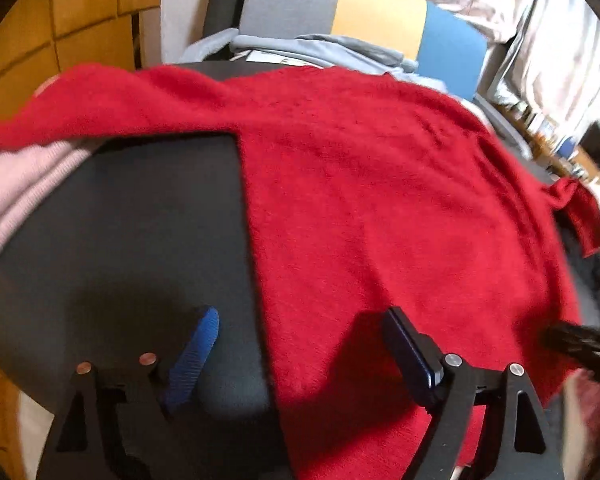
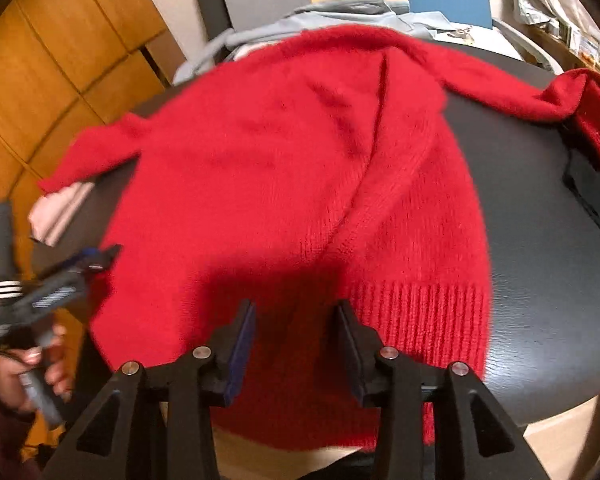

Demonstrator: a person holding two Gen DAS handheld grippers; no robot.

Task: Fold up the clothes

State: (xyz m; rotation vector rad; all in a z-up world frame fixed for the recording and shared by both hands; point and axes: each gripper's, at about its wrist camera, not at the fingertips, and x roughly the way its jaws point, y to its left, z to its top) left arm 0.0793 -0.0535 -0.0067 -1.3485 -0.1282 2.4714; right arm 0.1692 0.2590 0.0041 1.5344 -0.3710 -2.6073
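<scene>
A red knitted sweater [image 2: 300, 168] is spread flat across the black table [image 2: 540, 240], its ribbed hem hanging over the near edge, one sleeve reaching the right edge and the other the left edge, where it appears to overlap a pink garment [image 2: 56, 216]. The left gripper [image 1: 300, 356] is held wide open and empty above the sweater's left side, and the right gripper [image 2: 296, 344] is parted over the hem, nothing gripped. The fuzzy knit is judged soft, light and limp, so it is best pinched at a sleeve cuff or hem corner.
</scene>
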